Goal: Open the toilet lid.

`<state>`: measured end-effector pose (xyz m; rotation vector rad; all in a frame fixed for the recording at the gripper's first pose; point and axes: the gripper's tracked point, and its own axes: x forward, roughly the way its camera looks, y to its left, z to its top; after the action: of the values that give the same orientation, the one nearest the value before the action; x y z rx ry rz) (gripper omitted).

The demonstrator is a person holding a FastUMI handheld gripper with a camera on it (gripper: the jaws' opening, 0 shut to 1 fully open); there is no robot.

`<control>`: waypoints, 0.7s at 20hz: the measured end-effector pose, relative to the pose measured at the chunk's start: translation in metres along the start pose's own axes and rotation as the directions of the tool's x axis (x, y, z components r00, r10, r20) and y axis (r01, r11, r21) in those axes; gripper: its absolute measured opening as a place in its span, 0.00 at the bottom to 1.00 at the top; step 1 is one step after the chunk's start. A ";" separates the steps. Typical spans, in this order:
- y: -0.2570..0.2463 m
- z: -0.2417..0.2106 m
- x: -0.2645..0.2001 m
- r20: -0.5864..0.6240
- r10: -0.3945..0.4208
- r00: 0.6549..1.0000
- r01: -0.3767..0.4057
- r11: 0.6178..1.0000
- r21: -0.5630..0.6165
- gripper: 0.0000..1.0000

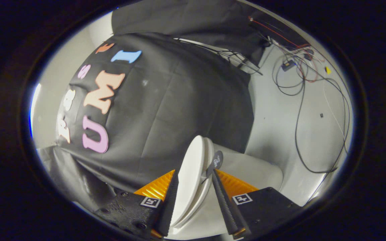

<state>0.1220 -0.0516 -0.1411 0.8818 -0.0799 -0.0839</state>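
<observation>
Step in hand: the grasp on the toilet lid is being set up; by the look of it the lid is not yet gripped.
Lid position: it is seen edge-on at lower centre of the frame, lying between the two fingers, with the seat just beside it and the toilet body to the right of it.
Tongs: they are held partly open, one finger on each side of the lid's rim; whether the left finger touches the lid cannot be told, and a gap is seen at the right finger.
Small dark tag: it is fixed near the lid's upper edge, just ahead of the right finger.
Surroundings: loose cables are spread on the pale floor at upper right, well apart from the toilet.
Next move: the fingers would have to be closed on the rim, then swung about the hinge; a firm hold is called for, since the smooth rim could slip.
</observation>
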 end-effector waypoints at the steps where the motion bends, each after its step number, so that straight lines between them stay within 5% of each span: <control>1: -0.006 0.002 0.003 0.011 -0.003 1.000 0.003 0.999 0.033 0.63; 9: -0.016 0.011 0.056 -0.027 0.068 0.997 -0.062 0.981 0.185 0.58; 14: -0.012 0.012 0.065 -0.042 0.090 0.995 -0.080 0.979 0.188 0.43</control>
<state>0.1852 -0.0756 -0.1405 1.0657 -0.0789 0.0264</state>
